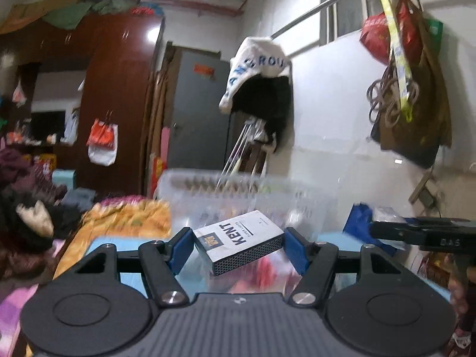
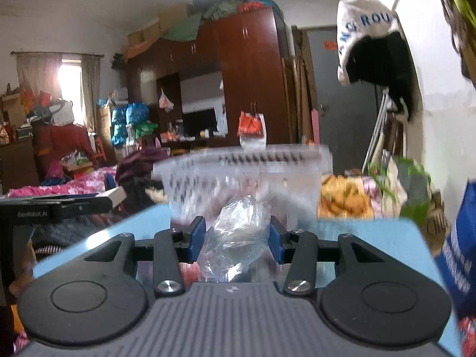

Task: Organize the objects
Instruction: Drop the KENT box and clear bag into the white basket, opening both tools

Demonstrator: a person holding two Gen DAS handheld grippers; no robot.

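While a white Kent cigarette box (image 1: 238, 242) sat tilted between the blue pads (image 1: 181, 245) of the left tongs (image 1: 238, 248), gripped at its two ends and carried clear of the light-blue worktop (image 1: 119, 245), the right tongs (image 2: 236, 242) were closed narrowly on a crumpled clear plastic bag (image 2: 235, 238), whose bulk rose above the pads and spilled toward the camera. The box's printed face was turned upward and its dark, dotted end faced the lens. Just beyond both pairs of tongs stood a translucent plastic basket (image 1: 238, 190), blurred, with a slotted rim; it rested on the far part of the worktop, ahead of the box and the bag. In the left wrist view the right tongs showed at the right edge, level with the box and well apart from it; in the right wrist view the left tongs showed at the left edge with the box's end protruding. A blue bag (image 2: 458, 255) lay at the worktop's right side. Behind, a dark red wardrobe (image 2: 250, 68), a grey door (image 1: 196, 110) and a white printed garment (image 1: 255, 68) hanging over a rail filled the cluttered room.
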